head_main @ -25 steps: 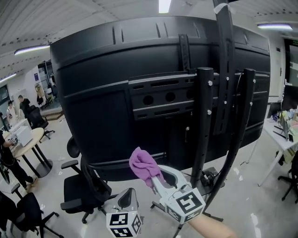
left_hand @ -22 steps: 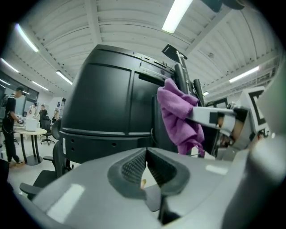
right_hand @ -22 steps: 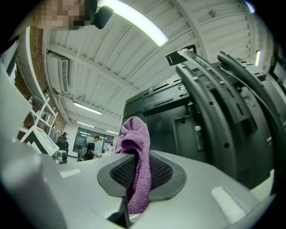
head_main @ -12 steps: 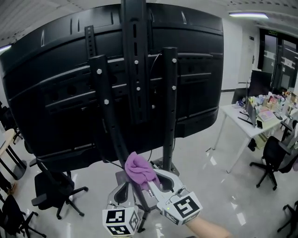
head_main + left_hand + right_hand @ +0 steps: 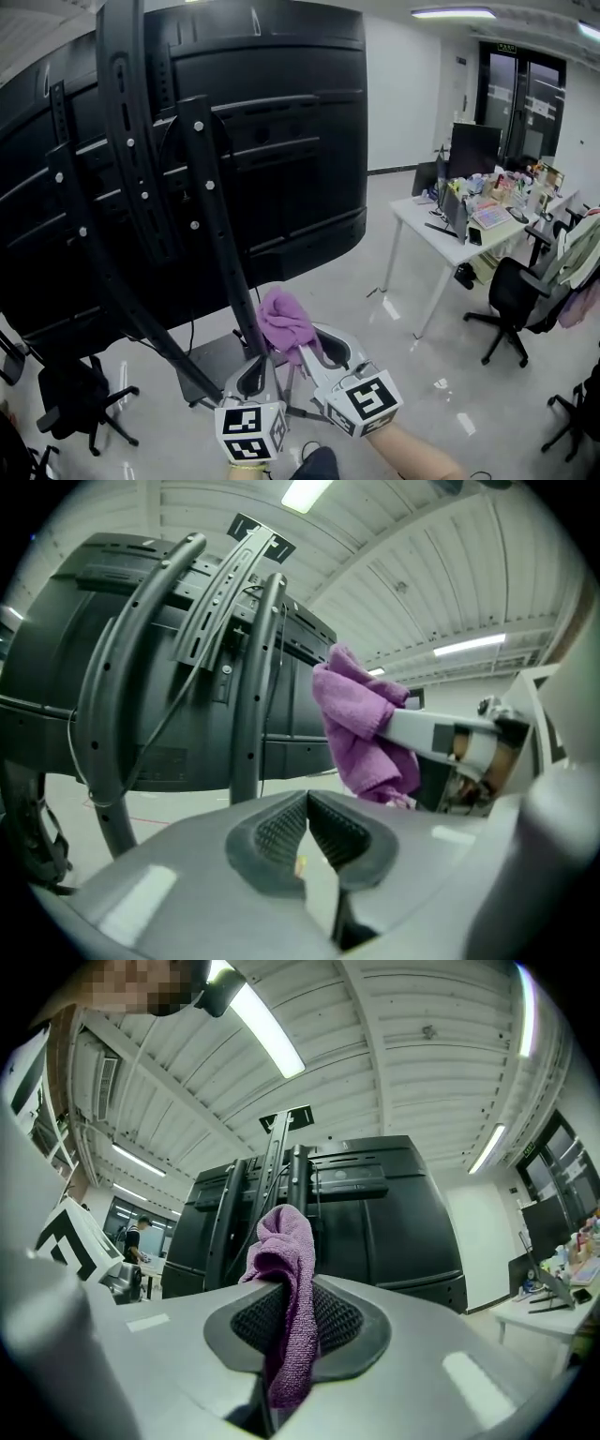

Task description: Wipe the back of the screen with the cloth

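Observation:
The screen's black back (image 5: 281, 141) fills the left of the head view, carried on a black stand with curved tubes (image 5: 211, 216). A purple cloth (image 5: 286, 319) hangs below the screen's lower edge, apart from it, with my right gripper (image 5: 302, 354) shut on it. In the right gripper view the cloth (image 5: 292, 1260) is pinched between the jaws of my right gripper (image 5: 291, 1312), and the screen (image 5: 394, 1222) stands beyond. My left gripper (image 5: 251, 377) sits just left of the right one. In its own view, my left gripper (image 5: 307, 808) is shut and holds nothing, with the cloth (image 5: 361, 724) to its right.
The stand's base (image 5: 211, 361) lies on the pale floor under the grippers. A white desk (image 5: 441, 225) with monitors and clutter stands at the right, with office chairs (image 5: 511, 295) beside it. Another chair (image 5: 70, 398) is at the lower left. A person (image 5: 138, 1234) stands far off.
In the head view the screen and its stand have slid to the left, which brings the desk and chairs at the right into sight. Both grippers and the cloth stay low in the middle.

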Action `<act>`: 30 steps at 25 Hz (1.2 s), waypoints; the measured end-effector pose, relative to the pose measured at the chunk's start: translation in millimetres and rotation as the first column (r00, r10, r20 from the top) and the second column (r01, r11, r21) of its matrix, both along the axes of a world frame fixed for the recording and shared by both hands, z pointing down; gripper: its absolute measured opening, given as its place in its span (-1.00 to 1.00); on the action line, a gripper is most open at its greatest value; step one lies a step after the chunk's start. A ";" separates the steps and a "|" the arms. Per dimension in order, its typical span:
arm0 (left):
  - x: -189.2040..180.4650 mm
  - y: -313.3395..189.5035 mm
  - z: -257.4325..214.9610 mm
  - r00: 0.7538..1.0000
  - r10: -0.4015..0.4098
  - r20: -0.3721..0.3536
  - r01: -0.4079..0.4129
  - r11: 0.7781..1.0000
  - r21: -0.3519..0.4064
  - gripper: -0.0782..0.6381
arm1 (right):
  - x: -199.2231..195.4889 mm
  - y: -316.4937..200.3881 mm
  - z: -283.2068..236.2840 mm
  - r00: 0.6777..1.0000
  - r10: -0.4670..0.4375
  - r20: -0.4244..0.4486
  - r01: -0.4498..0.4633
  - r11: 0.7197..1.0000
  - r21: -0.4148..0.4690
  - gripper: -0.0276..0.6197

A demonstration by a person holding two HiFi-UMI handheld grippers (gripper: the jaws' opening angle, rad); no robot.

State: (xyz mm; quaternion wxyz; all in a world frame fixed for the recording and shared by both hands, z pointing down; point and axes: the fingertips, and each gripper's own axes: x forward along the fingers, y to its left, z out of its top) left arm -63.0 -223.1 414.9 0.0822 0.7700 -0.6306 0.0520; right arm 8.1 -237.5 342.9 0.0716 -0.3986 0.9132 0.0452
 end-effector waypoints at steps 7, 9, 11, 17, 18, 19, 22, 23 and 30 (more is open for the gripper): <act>37.8 -78.9 -5.8 1.000 0.001 0.012 -0.002 0.999 0.034 -0.76 | 11.3 -78.9 -8.4 1.000 0.004 -0.010 -0.003 0.999 0.046 -0.75; 43.9 -105.3 -5.6 1.000 -0.008 0.005 0.008 0.999 0.035 -0.76 | 8.1 -106.2 -11.9 1.000 -0.016 -0.027 0.017 0.998 0.054 -0.75; 47.6 -132.0 -6.4 1.000 -0.025 -0.008 0.026 0.999 0.033 -0.76 | 2.9 -135.2 -14.8 0.998 -0.043 -0.047 0.045 0.997 0.055 -0.75; 38.3 -201.6 -13.5 0.993 -0.112 -0.038 0.114 0.993 0.035 -0.76 | -20.4 -211.2 -17.1 0.987 -0.130 -0.092 0.136 0.989 0.057 -0.75; 35.4 -209.8 -15.1 0.991 -0.128 -0.039 0.129 0.991 0.038 -0.76 | -23.4 -221.2 -17.3 0.986 -0.141 -0.092 0.147 0.988 0.056 -0.75; 33.2 -217.3 -16.0 0.989 -0.141 -0.037 0.143 0.989 0.039 -0.76 | -25.7 -229.9 -17.1 0.984 -0.153 -0.092 0.158 0.986 0.054 -0.75; 32.1 -235.4 -14.6 0.985 -0.168 -0.034 0.169 0.985 0.030 -0.76 | -25.7 -249.9 -13.1 0.980 -0.174 -0.096 0.179 0.983 0.051 -0.75; 33.0 -240.6 -14.3 0.985 -0.172 -0.034 0.173 0.985 0.025 -0.76 | -22.7 -255.8 -11.9 0.980 -0.174 -0.097 0.180 0.982 0.050 -0.75; 65.3 -272.2 -17.5 0.993 -0.118 -0.012 0.118 0.992 0.033 -0.76 | 44.6 -307.2 -2.6 0.992 -0.074 -0.100 0.079 0.996 0.045 -0.75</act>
